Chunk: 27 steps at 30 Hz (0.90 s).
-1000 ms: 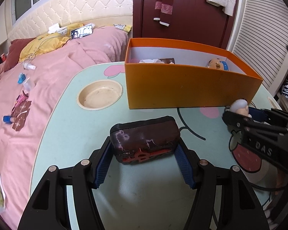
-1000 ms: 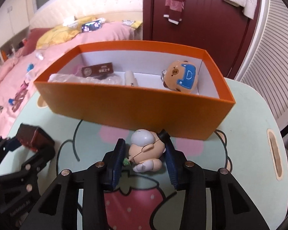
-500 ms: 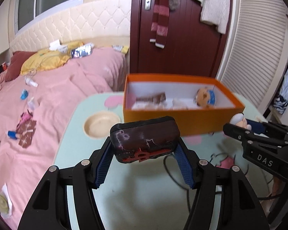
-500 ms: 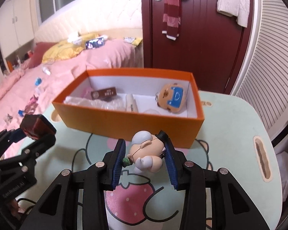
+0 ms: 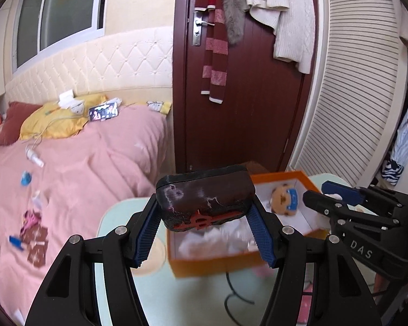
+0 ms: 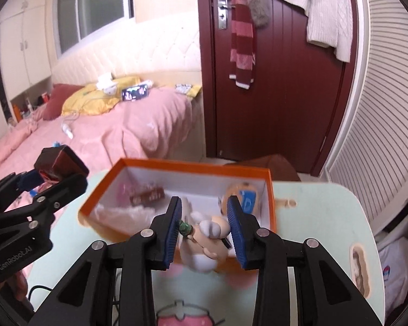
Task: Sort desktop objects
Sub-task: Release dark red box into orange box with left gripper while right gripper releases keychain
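Note:
My left gripper [image 5: 204, 217] is shut on a worn dark case [image 5: 204, 195] with a red emblem, held in the air above the near left end of the orange box [image 5: 212, 266]. In the right wrist view my right gripper [image 6: 204, 214] hangs over the box's [image 6: 176, 165] near wall. Its jaws are closing on a small white-haired figurine [image 6: 209, 233], which sits tilted between the blue pads. The left gripper [image 6: 54, 179] and its case [image 6: 59, 163] show at the left. Inside the box lie a bear plush [image 6: 244, 195], a brown packet [image 6: 147, 197] and white wrapping.
The box stands on a mint-green table [image 6: 312, 217] with cartoon prints and a black cable [image 5: 231, 293]. A pink bed [image 5: 81, 168] strewn with small items lies to the left. A dark red door [image 6: 280, 81] hung with clothes stands behind.
Both grippers have risen with their loads, so the box sits lower and smaller in view. The figurine has tipped over between the right pads, which stand closer together.

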Each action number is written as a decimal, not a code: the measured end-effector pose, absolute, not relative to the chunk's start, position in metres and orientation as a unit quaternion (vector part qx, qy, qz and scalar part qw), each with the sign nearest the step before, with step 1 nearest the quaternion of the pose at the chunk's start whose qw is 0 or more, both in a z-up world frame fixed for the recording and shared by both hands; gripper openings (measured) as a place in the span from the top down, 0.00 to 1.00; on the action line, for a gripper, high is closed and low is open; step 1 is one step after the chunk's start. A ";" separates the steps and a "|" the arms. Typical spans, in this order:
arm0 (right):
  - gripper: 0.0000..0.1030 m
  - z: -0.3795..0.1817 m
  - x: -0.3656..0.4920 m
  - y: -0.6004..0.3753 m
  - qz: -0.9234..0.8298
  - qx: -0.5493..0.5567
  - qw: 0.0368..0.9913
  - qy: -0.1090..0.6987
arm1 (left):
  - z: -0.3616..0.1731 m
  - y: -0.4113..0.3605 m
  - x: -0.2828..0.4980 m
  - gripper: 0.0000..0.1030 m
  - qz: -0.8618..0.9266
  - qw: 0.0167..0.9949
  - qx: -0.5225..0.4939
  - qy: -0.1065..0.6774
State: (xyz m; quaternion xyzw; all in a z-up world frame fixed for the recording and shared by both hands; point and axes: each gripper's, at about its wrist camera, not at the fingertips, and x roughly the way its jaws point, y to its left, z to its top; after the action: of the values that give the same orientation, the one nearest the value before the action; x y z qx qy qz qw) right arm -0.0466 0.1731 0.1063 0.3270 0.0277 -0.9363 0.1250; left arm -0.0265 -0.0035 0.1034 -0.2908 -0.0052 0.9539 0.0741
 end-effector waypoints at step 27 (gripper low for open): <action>0.60 0.079 -0.088 0.224 -0.916 0.380 0.116 -0.054 | 0.046 0.021 -0.072 0.18 0.919 0.104 -0.381 -0.012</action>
State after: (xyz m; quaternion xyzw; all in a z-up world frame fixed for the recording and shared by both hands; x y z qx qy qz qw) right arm -0.0880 0.2237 0.0793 0.3801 -0.0539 -0.9160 0.1164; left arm -0.0723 0.0205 0.0458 -0.3806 -0.0115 0.9188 0.1042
